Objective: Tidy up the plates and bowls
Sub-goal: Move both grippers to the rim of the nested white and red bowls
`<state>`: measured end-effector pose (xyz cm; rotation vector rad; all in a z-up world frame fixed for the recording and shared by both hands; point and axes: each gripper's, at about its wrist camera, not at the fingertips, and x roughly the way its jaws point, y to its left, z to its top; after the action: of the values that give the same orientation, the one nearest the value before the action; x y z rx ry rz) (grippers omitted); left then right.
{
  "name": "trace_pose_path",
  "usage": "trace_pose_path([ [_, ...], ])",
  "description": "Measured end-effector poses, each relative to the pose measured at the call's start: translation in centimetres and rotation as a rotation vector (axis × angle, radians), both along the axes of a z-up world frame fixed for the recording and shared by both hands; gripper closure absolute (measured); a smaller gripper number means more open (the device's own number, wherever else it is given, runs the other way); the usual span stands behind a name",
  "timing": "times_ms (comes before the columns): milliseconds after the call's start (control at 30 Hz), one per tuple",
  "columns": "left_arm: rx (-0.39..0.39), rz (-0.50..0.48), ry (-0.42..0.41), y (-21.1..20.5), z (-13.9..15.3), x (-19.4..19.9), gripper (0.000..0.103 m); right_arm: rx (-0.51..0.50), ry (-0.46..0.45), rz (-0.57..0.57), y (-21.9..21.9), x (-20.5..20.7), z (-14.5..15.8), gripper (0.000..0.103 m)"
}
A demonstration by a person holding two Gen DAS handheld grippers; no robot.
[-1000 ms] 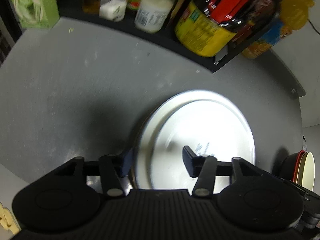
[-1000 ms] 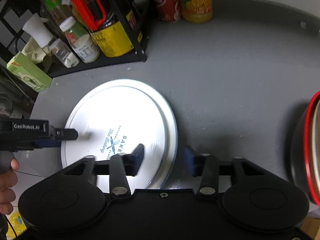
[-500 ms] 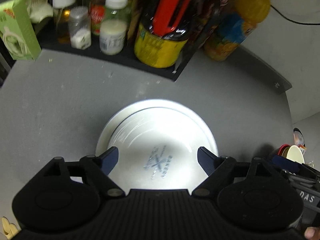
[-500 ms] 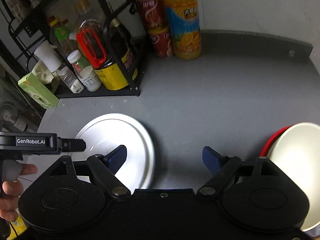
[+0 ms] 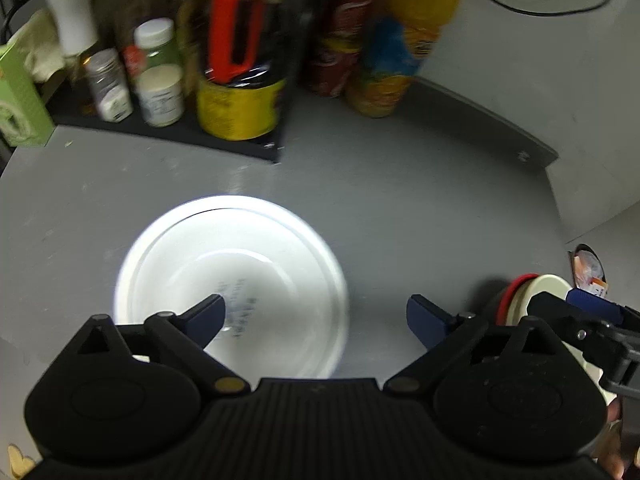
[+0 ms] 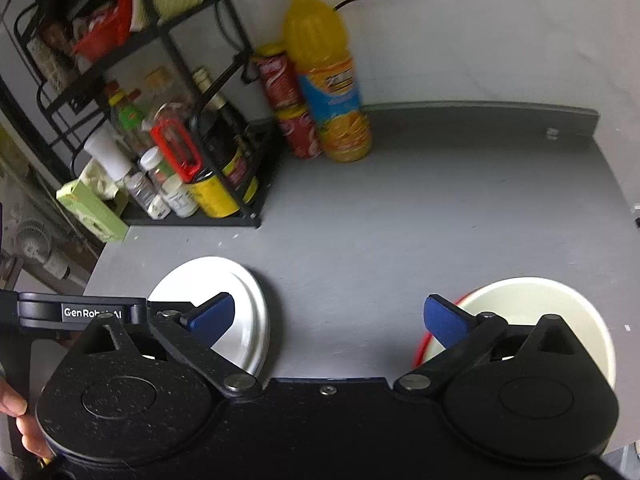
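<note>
Left wrist view. The left gripper (image 5: 316,314) is spread wide with nothing between its blue-tipped fingers (image 5: 208,314); it hangs above the grey table (image 5: 420,220). Under its left finger lies a stack of white plates (image 5: 240,264), flat on the table, a faint printed mark at the centre. At the right edge a cream bowl (image 5: 554,288) sits nested in a red-rimmed bowl (image 5: 516,286), partly hidden by the other tool. Along the back stand a black rack (image 5: 180,136) of jars and bottles, a green box (image 5: 18,104), red cans (image 5: 340,60) and an orange juice bottle (image 5: 400,56), all blurred.

Right wrist view. The right gripper (image 6: 330,314) is likewise fully parted and empty, above bare table (image 6: 400,220) between the two groups of tableware. The white plates (image 6: 240,300) lie at lower left, partly covered by the left finger; the cream bowl (image 6: 532,304), inside the red-rimmed bowl (image 6: 424,344), lies at lower right behind the right finger. The plates and bowls are well apart. The left tool's black body crosses the left edge, held by a hand (image 6: 20,420).
</note>
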<state>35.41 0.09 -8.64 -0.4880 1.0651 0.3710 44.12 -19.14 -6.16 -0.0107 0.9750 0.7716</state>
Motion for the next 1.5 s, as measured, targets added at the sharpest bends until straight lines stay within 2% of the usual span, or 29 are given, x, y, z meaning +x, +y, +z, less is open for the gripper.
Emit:
trace_pose_path([
  [67, 0.01, 0.008, -0.02, -1.1, 0.4, 0.4, 0.001, 0.01, -0.005, -0.014, -1.4, 0.5, 0.3, 0.0],
  [300, 0.022, -0.042, -0.057, -5.8, 1.4, 2.0, 0.001, 0.01, -0.015, -0.061, -5.5, 1.7, 0.0, 0.0],
  [500, 0.004, -0.069, -0.072, -9.0, 1.0, 3.4, 0.001, -0.033, -0.049, -0.088, -8.3, 2.5, -0.4, 0.0],
  [633, 0.028, -0.089, -0.072, -11.4, 0.6, 4.3, 0.001, -0.03, -0.052, -0.103, -10.5, 3.3, -0.7, 0.0],
  [700, 0.001, -0.09, -0.074, -12.3, 0.3, 4.8, 0.001, -0.037, -0.053, -0.107, -11.3, 3.6, -0.9, 0.0],
  [1033, 0.004, -0.129, -0.047, -15.9, -1.4, 6.7, 0.001, -0.045, 0.013, -0.14, -14.0, 5.1, -3.6, 0.001],
  [1367, 0.005, -0.116, -0.013, -16.6, -3.8, 8.1, 0.003, -0.071, 0.081, -0.179, -14.6, 6.0, -7.2, 0.001],
  [1500, -0.029, -0.106, 0.002, -16.6, -5.2, 8.5, 0.004, -0.06, 0.136, -0.204, -14.9, 6.4, -9.0, 0.005],
])
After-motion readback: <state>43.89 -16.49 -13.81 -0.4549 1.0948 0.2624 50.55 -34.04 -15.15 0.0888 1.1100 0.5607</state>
